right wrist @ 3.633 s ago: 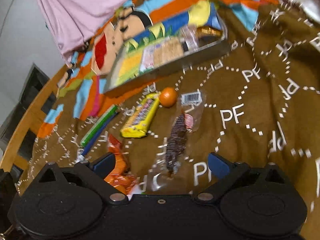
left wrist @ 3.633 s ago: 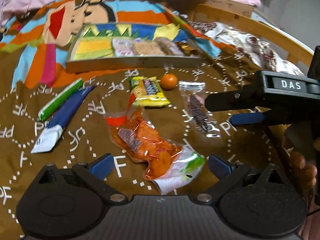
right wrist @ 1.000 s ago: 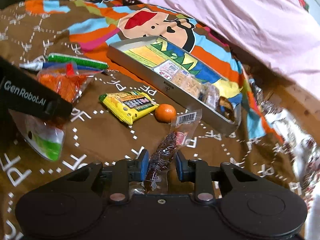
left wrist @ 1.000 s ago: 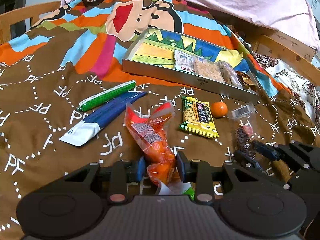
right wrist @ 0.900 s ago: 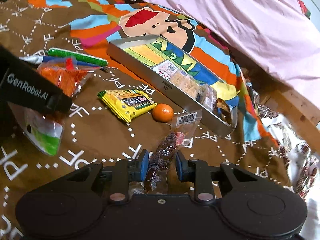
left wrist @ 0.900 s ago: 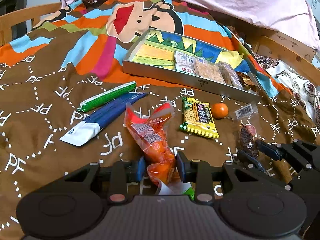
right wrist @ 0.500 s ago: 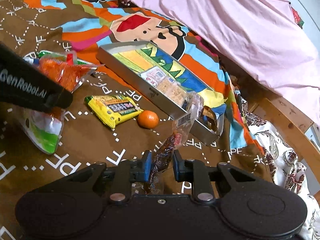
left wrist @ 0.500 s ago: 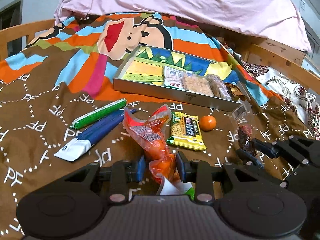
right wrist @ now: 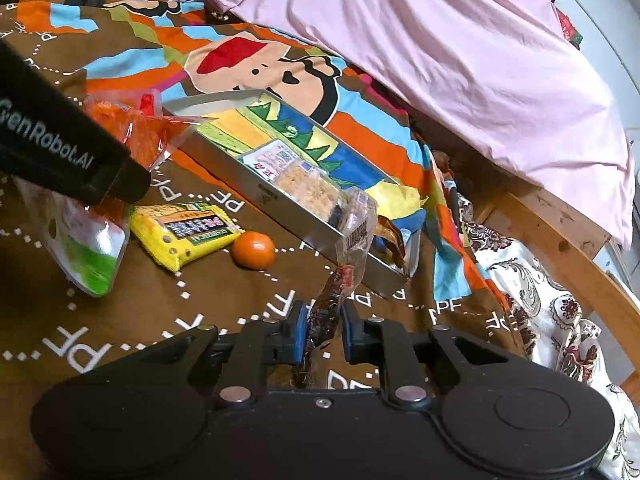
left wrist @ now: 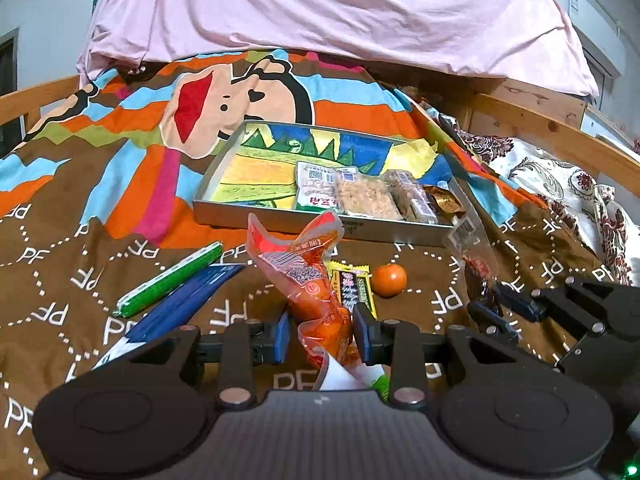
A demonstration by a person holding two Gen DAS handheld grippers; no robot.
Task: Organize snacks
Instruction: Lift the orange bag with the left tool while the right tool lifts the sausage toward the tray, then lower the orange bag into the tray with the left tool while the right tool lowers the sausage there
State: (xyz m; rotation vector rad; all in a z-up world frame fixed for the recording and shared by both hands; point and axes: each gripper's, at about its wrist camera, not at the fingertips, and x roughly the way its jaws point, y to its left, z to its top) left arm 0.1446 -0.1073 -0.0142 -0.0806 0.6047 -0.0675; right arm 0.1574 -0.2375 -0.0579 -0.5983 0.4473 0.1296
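My left gripper [left wrist: 321, 336] is shut on an orange snack bag [left wrist: 308, 276] and holds it above the brown blanket; the bag also shows in the right wrist view [right wrist: 132, 132]. My right gripper [right wrist: 323, 334] is shut on a clear packet with a dark snack [right wrist: 340, 276], lifted in front of the metal tray [right wrist: 280, 204]. The tray [left wrist: 280, 222] holds several wrapped snacks at its right end. A yellow snack bar [right wrist: 188, 232] and a small orange [right wrist: 254, 250] lie on the blanket before the tray.
A green stick pack [left wrist: 168, 280] and a blue pack [left wrist: 180, 308] lie at the left on the blanket. A pink sheet [left wrist: 320, 12] hangs behind the tray. A wooden bed rail [left wrist: 560, 140] runs along the right.
Both grippers, shut on their packets, have lifted them off the blanket and moved closer to the tray. The items lying on the blanket have not moved.
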